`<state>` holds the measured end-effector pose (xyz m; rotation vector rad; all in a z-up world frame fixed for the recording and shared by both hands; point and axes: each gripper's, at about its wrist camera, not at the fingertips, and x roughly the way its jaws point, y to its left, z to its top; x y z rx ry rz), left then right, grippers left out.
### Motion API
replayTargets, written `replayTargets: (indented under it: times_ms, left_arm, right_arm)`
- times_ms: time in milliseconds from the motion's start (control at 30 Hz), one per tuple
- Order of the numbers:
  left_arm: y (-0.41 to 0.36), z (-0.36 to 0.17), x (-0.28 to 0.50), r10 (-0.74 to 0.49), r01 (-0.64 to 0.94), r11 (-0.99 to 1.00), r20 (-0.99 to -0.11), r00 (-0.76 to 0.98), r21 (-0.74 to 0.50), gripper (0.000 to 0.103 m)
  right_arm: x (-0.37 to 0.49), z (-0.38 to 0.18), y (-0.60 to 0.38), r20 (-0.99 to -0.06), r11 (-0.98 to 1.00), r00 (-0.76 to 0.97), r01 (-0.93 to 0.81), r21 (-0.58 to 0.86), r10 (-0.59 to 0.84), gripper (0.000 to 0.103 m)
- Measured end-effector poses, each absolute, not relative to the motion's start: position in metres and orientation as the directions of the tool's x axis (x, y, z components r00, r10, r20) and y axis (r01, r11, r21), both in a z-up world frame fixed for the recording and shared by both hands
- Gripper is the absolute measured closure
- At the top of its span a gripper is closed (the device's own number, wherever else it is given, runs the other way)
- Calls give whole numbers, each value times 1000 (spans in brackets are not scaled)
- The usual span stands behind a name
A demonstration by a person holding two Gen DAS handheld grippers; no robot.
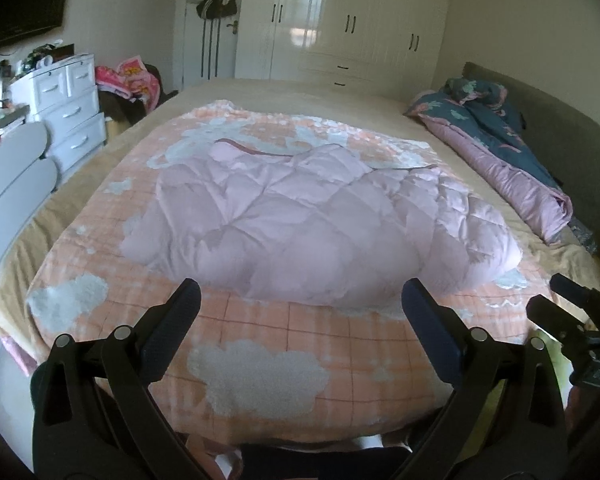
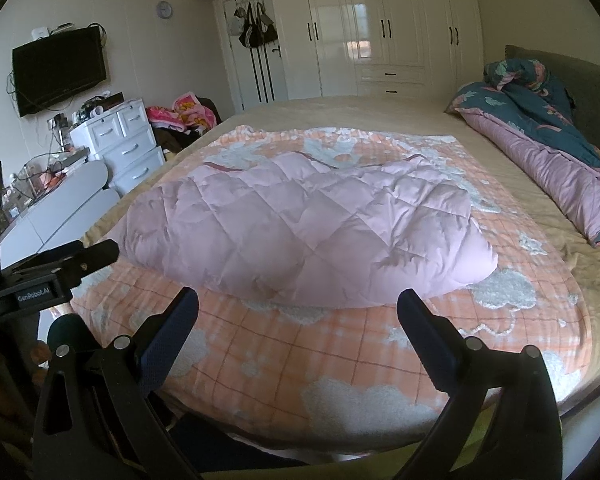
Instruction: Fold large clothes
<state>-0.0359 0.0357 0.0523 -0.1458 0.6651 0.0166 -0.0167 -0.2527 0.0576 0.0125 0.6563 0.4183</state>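
The puffy pale pink quilted garment (image 1: 320, 216) lies at the centre of the left wrist view, on the peach checked blanket with white fluffy clouds (image 1: 260, 376), already bundled into a rough wide heap, seemingly part folded. The left gripper (image 1: 300, 312) at 6 o'clock and the right gripper (image 2: 298, 312) both hang spread wide, holding nothing, just short of its near edge. Further, neater folds look to remain

Pale pink diamond-quilted jacket (image 2: 300, 232) on an orange-checked blanket (image 2: 284, 356) (white cloud motifs).
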Motion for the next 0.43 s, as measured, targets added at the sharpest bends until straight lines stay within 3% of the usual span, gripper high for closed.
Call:
replayTargets:
  times_ms: [133,300,433]
  left_arm:
    - [42,52,-35,-30,-68,989,-615,788,-135,9]
    - [82,35,-15,-33,-151,965,-677,735,-212,9]
    - [159,25,9,111,-333,922,-692,714,-195,9]
  right_arm:
    - [-15,57,-253,-594,924,717,-357,138,366,4]
    - [-12,60,-287,-563,956,774,-257,140,290,4]
    - [-3,45,-398,-552,988,834,76,131,9,4]
